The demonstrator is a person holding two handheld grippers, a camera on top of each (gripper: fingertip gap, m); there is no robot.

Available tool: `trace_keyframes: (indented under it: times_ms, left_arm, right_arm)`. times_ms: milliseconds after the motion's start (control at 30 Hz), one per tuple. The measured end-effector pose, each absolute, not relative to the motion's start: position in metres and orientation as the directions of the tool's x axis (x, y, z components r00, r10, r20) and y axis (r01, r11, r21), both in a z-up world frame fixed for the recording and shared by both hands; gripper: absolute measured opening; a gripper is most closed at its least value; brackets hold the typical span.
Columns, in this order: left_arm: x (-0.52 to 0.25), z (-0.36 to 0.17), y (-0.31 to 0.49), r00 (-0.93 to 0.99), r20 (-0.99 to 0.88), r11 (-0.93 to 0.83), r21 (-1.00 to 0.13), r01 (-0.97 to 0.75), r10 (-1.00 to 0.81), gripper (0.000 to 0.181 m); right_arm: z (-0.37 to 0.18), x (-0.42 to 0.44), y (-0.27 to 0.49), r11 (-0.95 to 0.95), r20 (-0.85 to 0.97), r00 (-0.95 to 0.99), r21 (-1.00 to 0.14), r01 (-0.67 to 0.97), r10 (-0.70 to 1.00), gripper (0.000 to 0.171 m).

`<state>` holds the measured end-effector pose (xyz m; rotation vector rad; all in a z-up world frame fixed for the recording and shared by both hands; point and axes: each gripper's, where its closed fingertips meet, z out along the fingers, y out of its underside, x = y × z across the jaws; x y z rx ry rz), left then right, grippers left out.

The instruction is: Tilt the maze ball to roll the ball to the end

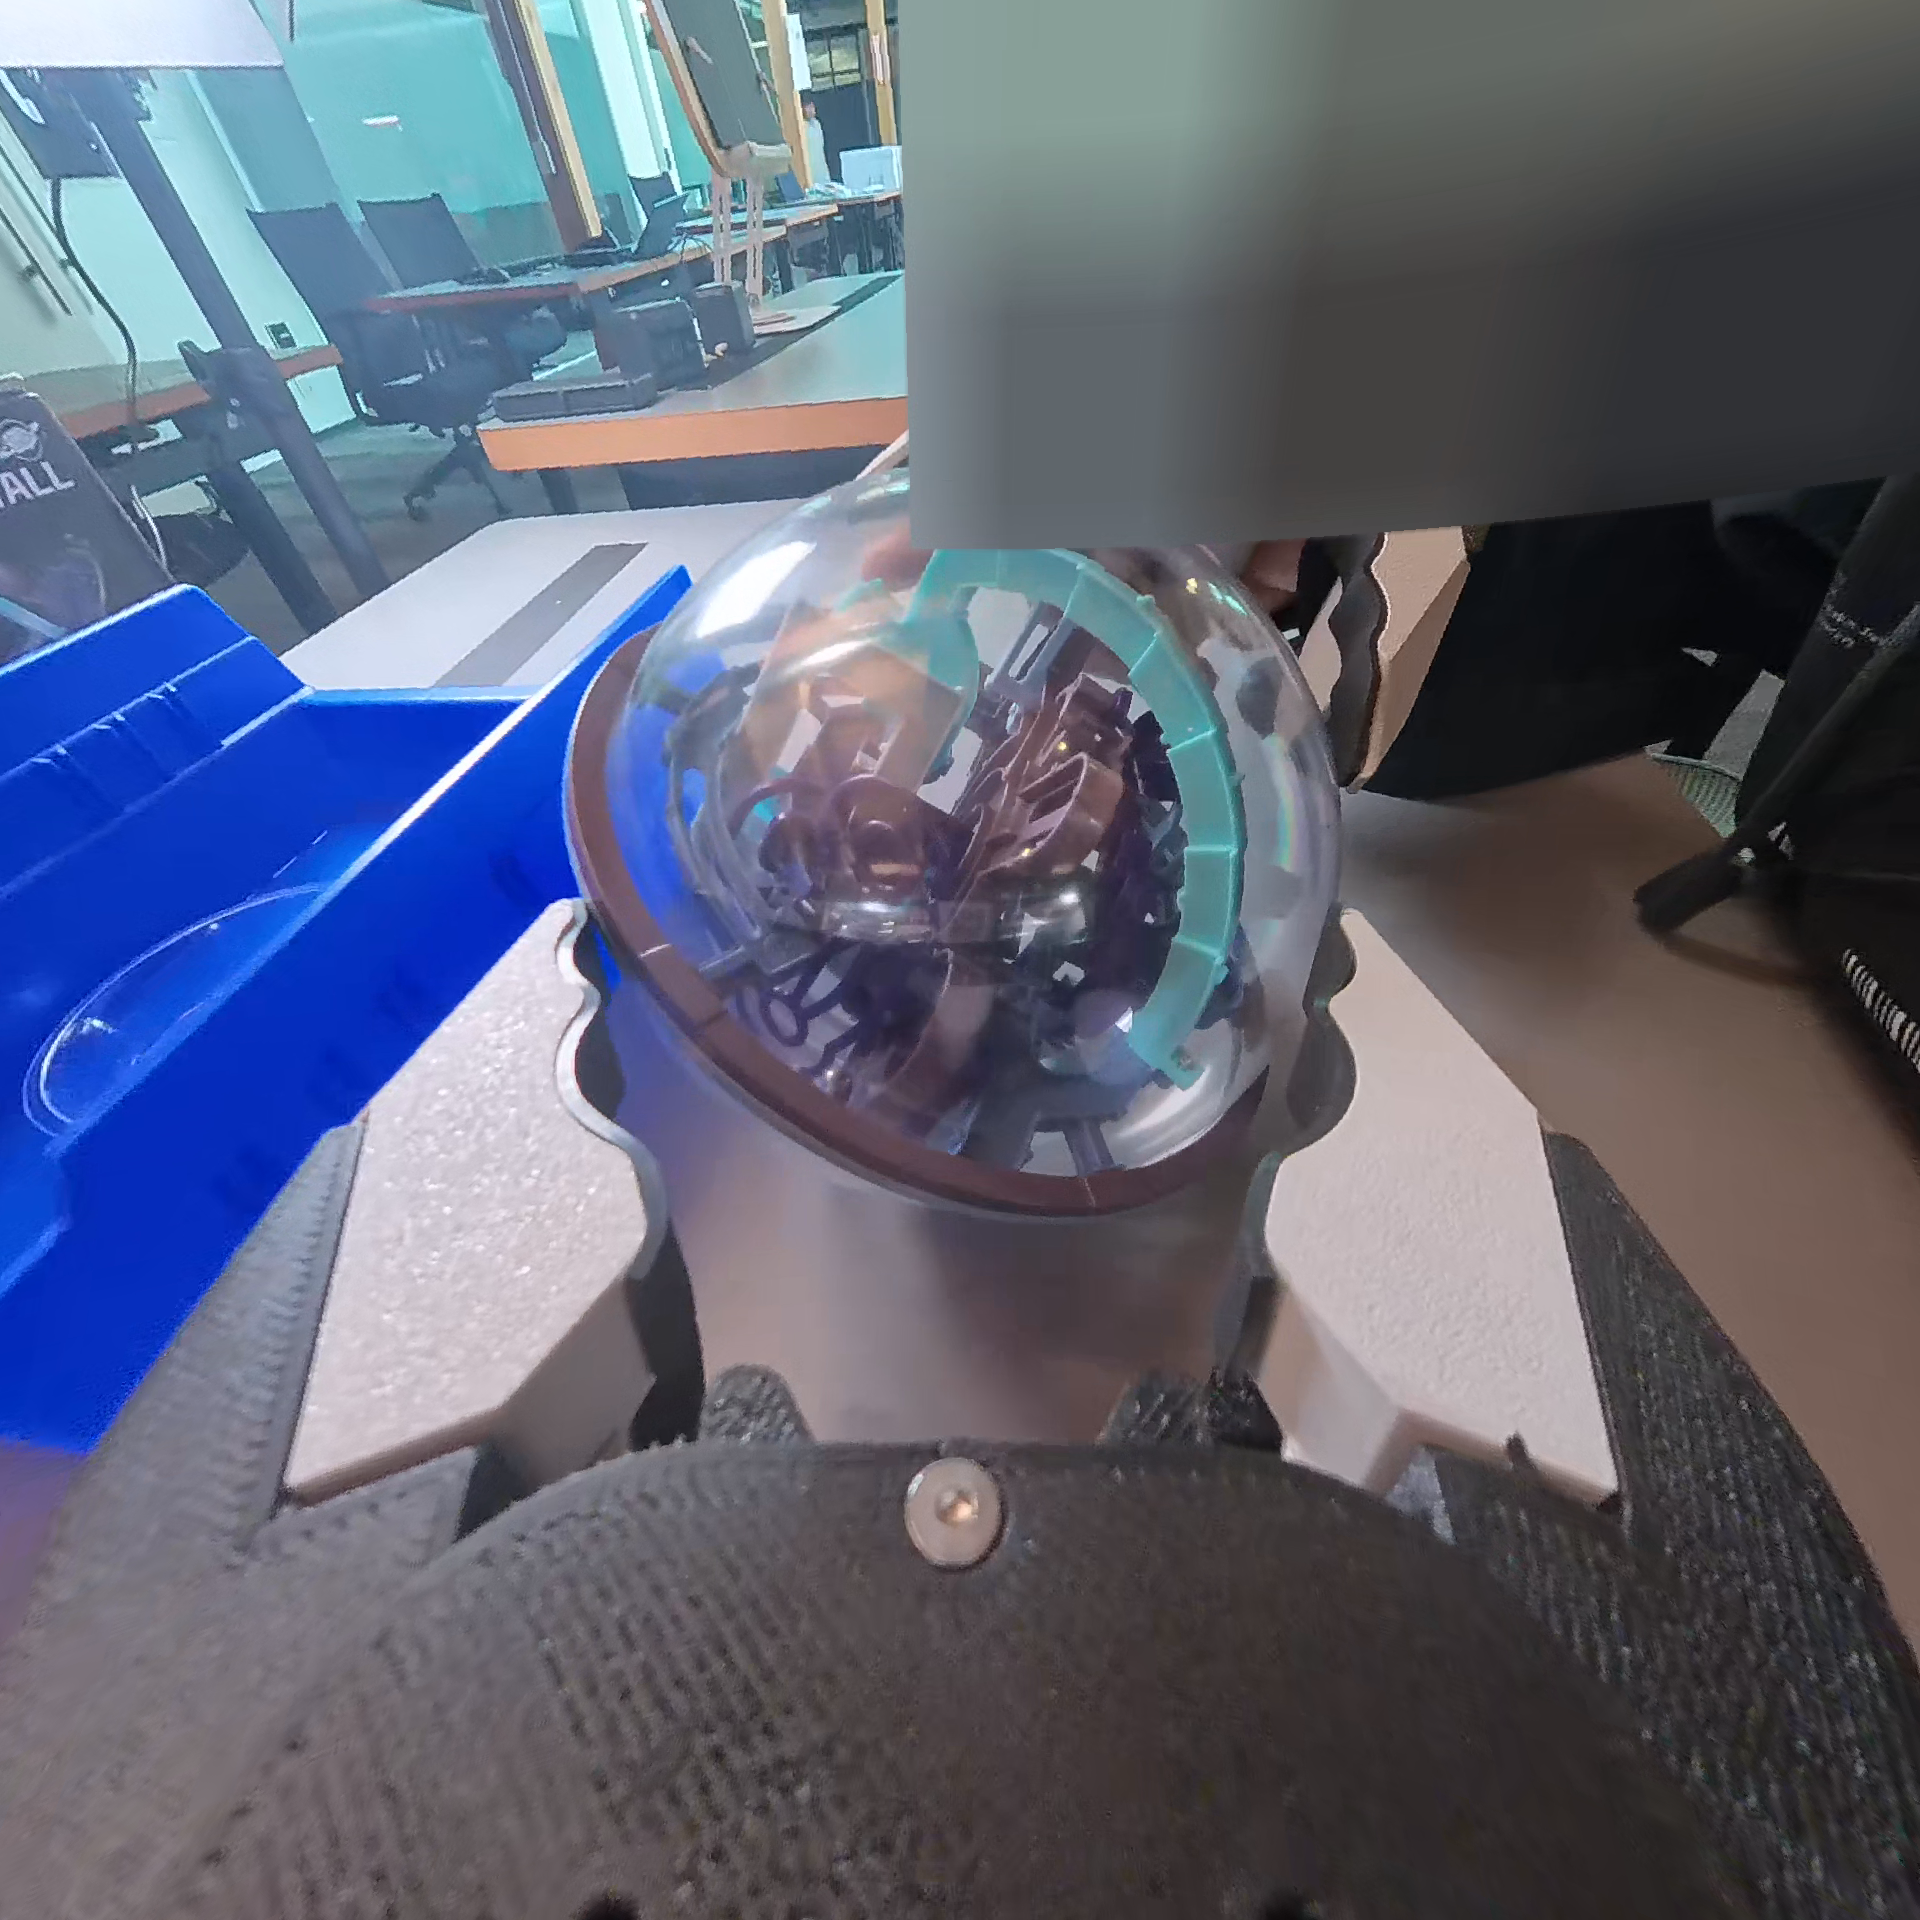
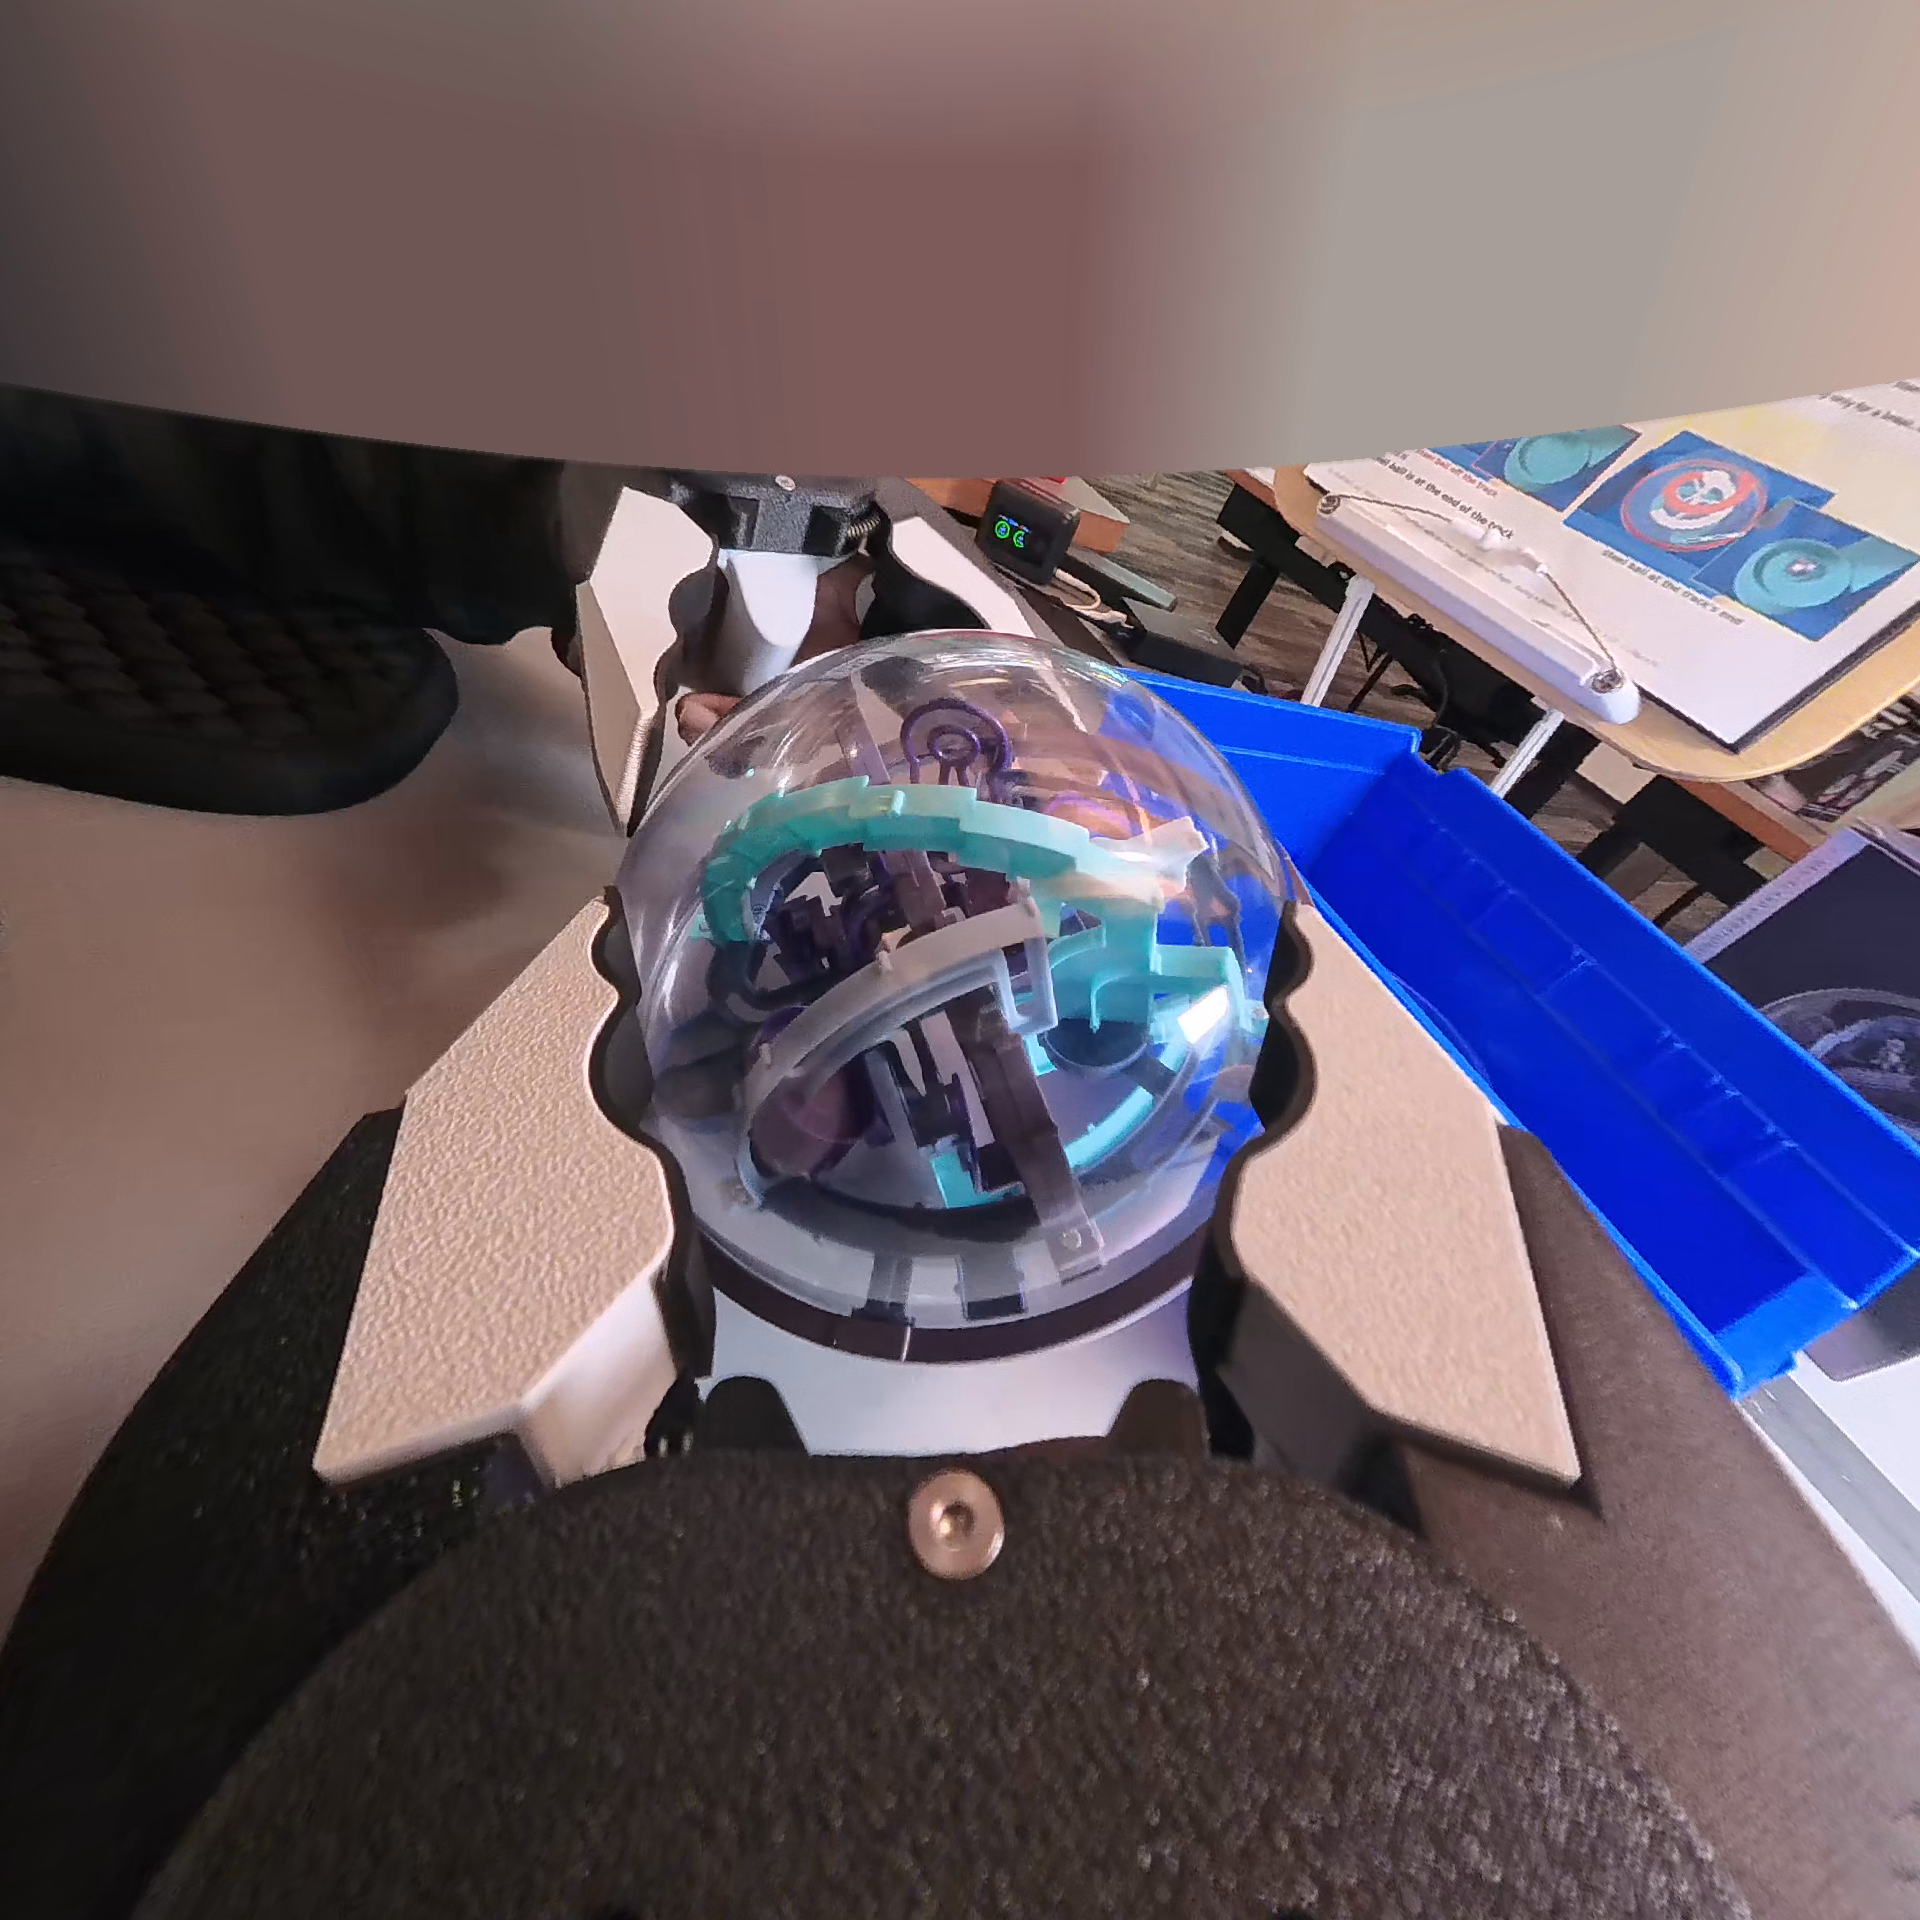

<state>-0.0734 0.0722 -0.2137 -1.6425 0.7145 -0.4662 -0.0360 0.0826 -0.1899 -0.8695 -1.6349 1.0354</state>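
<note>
Clear maze ball [image 2: 951,966] – teal/purple tracks, brown equator band – pinched betw both grippers' jaws.

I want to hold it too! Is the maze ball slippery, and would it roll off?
Probably slippery: the maze ball has a smooth, shiny clear shell. Being round, it would likely roll if put down. Both the left gripper and right gripper clasp it.

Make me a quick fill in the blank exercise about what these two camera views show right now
1. Both grippers grasp the clear maze ball from ____ sides.
2. The bin beside the ball is ____ in colour.
3. The curved stepped track inside the ball is ____.
4. The band around the ball's middle is dark ____.

Answers: opposite; blue; teal; brown
</note>
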Motion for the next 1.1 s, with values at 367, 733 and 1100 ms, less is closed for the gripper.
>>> trace_keyframes:
  times_ms: [367,733,1100]
  left_arm:
    - [-0.072,-0.191,0.058,0.671,-0.004,-0.035,-0.998,-0.045,-0.742,0.114]
    - [-0.052,-0.222,0.066,0.487,0.356,-0.338,-0.932,0.127,-0.798,0.144]
    - [-0.042,-0.223,0.06,0.646,0.243,-0.274,-0.96,0.054,-0.724,0.135]
  right_arm:
    - [-0.194,-0.023,0.081,0.414,0.376,-0.307,-0.908,0.069,0.874,0.118]
    - [-0.202,-0.009,0.065,0.578,0.529,-0.321,-0.813,0.072,0.785,0.118]
    - [-0.225,0.01,0.081,0.335,0.275,-0.197,-0.841,0.424,0.941,0.124]
